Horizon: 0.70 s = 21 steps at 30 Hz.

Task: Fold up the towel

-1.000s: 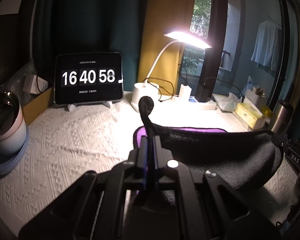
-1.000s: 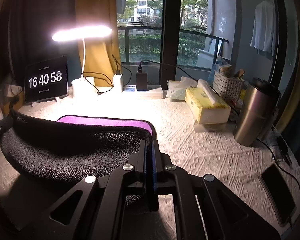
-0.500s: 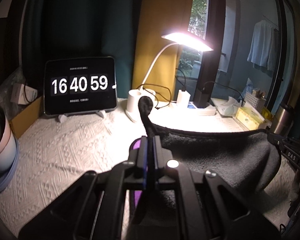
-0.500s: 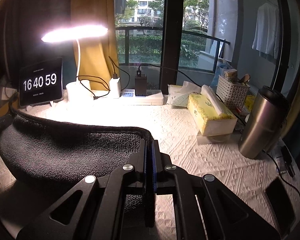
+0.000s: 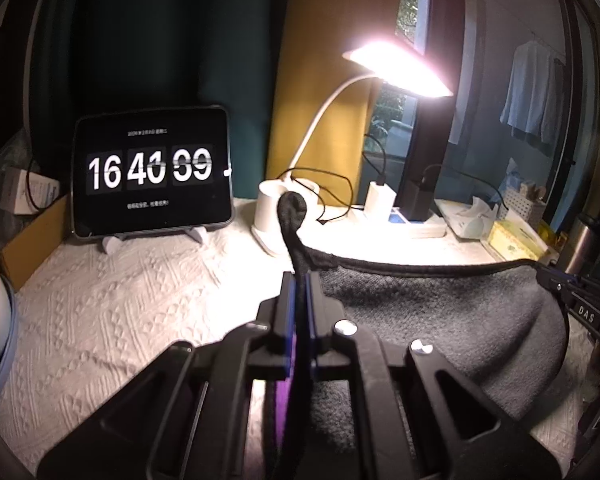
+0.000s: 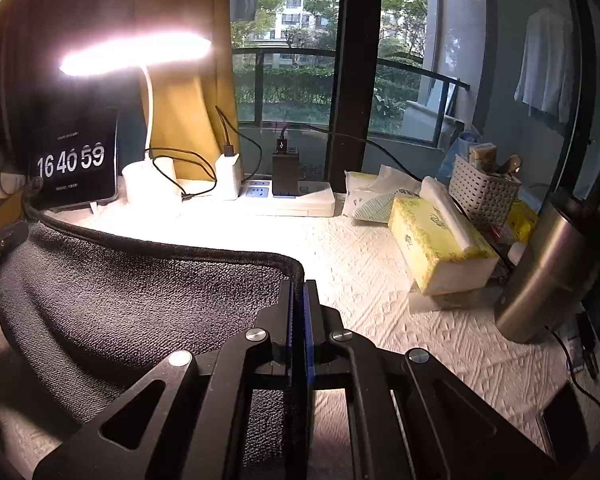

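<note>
Towel: dark grey terry towel [image 5: 440, 320] with purple underside hangs between both grippers, sagging above the white textured table [image 5: 120, 300].
Left hand-held gripper [image 5: 299, 280]: pinching a corner.
Right hand-held gripper [image 6: 298, 286]: clamped on the other corner.
Technique: keep corners level, edge taut, lower evenly.
Left view only: purple underside, corner tip poking up.
Right view only: yellow tissue box [image 6: 436, 240], steel flask [image 6: 548, 268] near right.

One towel [image 5: 440, 312], two tools [image 5: 300, 280] [image 6: 298, 286], one lamp [image 6: 140, 54], one tablet [image 5: 152, 172], one flask [image 6: 548, 276].
</note>
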Motion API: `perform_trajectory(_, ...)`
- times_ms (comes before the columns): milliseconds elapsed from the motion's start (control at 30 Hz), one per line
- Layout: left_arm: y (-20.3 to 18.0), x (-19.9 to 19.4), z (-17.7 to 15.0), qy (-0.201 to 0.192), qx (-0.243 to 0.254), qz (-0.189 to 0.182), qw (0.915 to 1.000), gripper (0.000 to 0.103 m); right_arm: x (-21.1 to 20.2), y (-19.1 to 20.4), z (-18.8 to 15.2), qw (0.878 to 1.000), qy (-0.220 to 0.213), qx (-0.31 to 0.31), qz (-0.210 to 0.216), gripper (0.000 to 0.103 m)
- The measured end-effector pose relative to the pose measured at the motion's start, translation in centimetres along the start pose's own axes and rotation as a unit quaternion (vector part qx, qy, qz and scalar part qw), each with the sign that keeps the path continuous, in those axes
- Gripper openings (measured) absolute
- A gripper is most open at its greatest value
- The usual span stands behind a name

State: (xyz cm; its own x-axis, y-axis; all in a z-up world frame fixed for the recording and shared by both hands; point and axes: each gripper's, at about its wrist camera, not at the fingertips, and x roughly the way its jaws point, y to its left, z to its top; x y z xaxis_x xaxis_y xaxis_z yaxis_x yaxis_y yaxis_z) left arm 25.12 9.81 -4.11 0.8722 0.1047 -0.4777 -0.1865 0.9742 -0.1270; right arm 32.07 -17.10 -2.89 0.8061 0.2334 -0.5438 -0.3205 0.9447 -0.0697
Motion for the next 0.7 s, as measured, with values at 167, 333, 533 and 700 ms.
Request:
perform_trajectory(167, 0.0, 1.8, 0.4, 0.002, 0.001, -0.003, 1.0, 0.005, 1.7, 0.0, 0.6, 1.0, 0.005, -0.004, 0.003, 0.005)
perform_trajectory(333, 0.3, 3.6, 0.8, 0.008, 0.0, -0.004, 1.0, 0.005, 3.2, -0.1, 1.1, 1.0, 0.009, -0.009, 0.002, 0.005)
perform_trajectory(533, 0.6, 5.4, 0.8, 0.017, 0.0, 0.003, 0.9999, 0.005, 4.5, -0.2, 1.3, 1.0, 0.011, -0.007, 0.003, 0.005)
perform_trajectory(700, 0.9, 7.5, 0.4, 0.036, -0.001, 0.004, 0.9993, 0.005, 5.9, -0.3, 1.1, 1.0, 0.02, -0.004, 0.006, 0.005)
